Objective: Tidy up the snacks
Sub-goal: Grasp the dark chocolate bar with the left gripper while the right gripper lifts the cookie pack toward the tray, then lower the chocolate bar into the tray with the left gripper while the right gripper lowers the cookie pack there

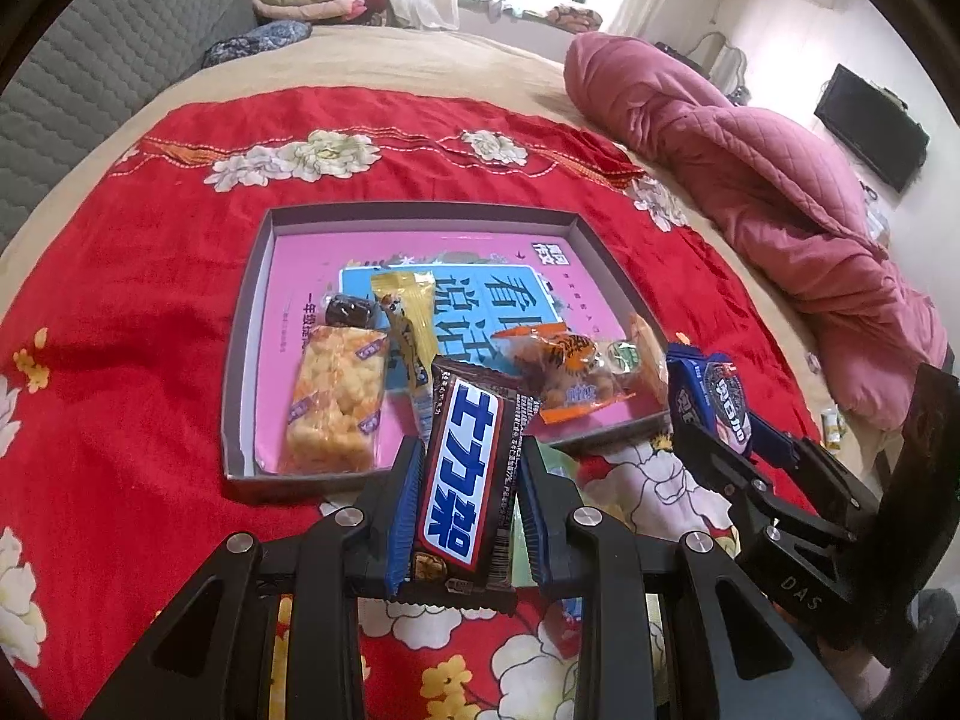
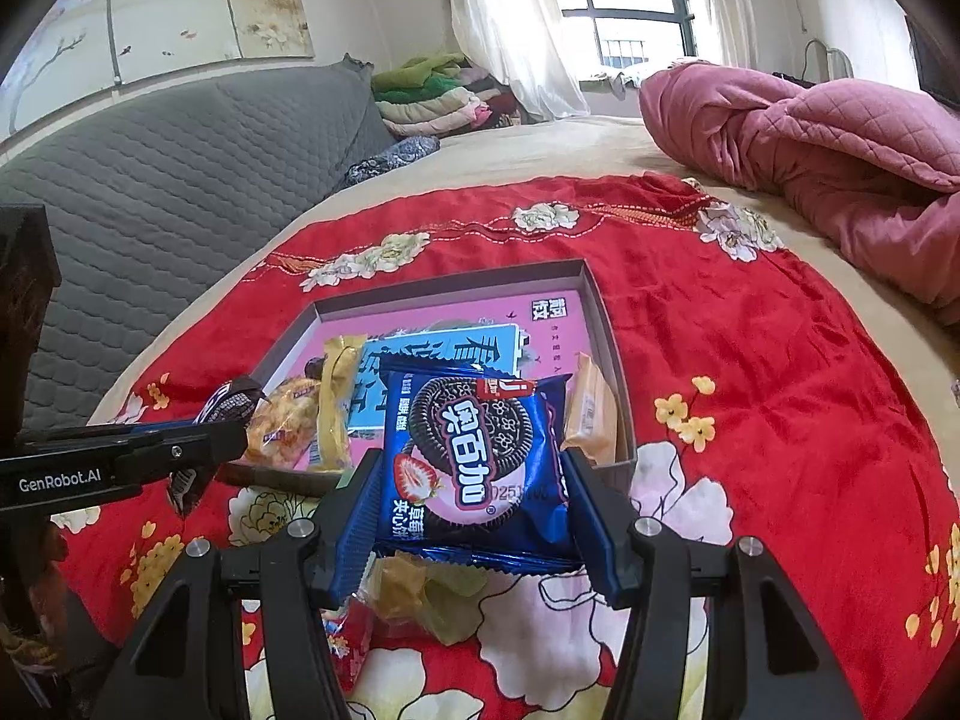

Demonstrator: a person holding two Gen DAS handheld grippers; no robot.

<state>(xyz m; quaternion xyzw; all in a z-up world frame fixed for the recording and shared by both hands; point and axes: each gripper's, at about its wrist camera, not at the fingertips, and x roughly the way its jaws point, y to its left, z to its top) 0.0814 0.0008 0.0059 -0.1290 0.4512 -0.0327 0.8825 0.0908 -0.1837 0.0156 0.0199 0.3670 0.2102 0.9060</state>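
My left gripper (image 1: 468, 468) is shut on a brown Snickers bar (image 1: 465, 462) and holds it just above the near edge of a shallow grey box (image 1: 240, 360) with a pink floor. My right gripper (image 2: 471, 486) is shut on a blue Oreo pack (image 2: 474, 456) near the box's near right corner (image 2: 606, 324). The right gripper and its pack also show in the left wrist view (image 1: 720, 402). Inside the box lie a rice cracker bar (image 1: 336, 402), a yellow sachet (image 1: 408, 324), a dark candy (image 1: 348, 309) and an orange snack bag (image 1: 570, 378).
The box sits on a red floral cloth (image 1: 120, 300) spread on a bed. Loose wrapped snacks (image 2: 420, 594) lie on the cloth under my right gripper. A pink quilt (image 1: 750, 180) is heaped to the right, a grey padded headboard (image 2: 150, 180) to the left.
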